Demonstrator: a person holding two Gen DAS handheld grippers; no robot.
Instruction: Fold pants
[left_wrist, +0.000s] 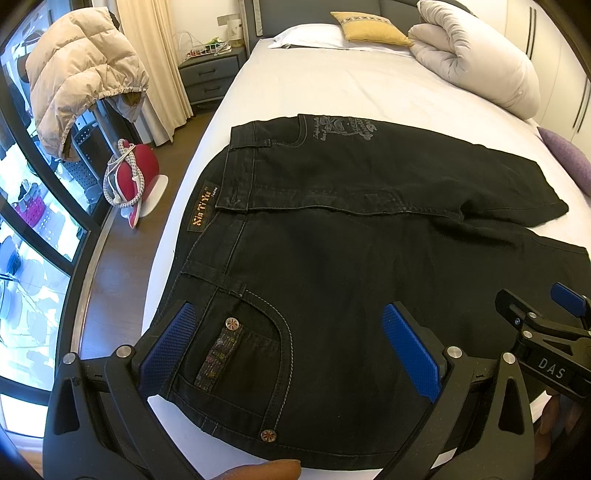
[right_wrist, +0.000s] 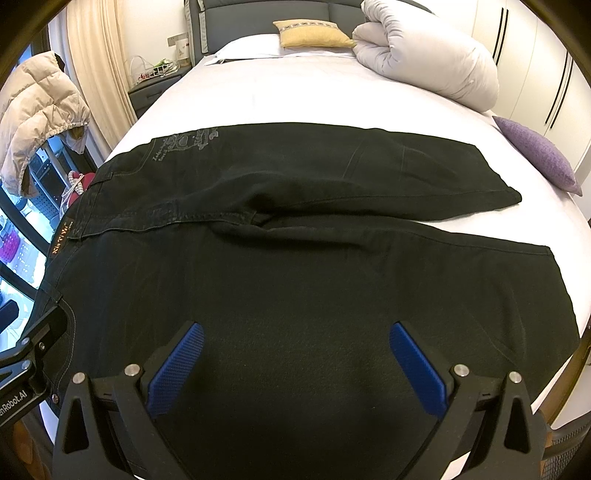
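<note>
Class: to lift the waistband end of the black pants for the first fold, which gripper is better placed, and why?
Probably left. The left gripper hangs open over the front pocket beside the waistband; the right gripper sits over the near leg.

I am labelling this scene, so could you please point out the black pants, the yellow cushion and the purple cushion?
black pants (right_wrist: 295, 280), right wrist view, near leg.
yellow cushion (left_wrist: 369, 26), left wrist view, its middle.
purple cushion (right_wrist: 535, 155), right wrist view, its middle.

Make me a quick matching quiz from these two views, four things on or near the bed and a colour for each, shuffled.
Things:
1. pants
2. cushion by the headboard
3. cushion at the bed's right edge
4. pads on the left hand-held gripper

Colours:
A. purple
B. blue
C. black
D. yellow

Pairs: 1-C, 2-D, 3-A, 4-B
</note>
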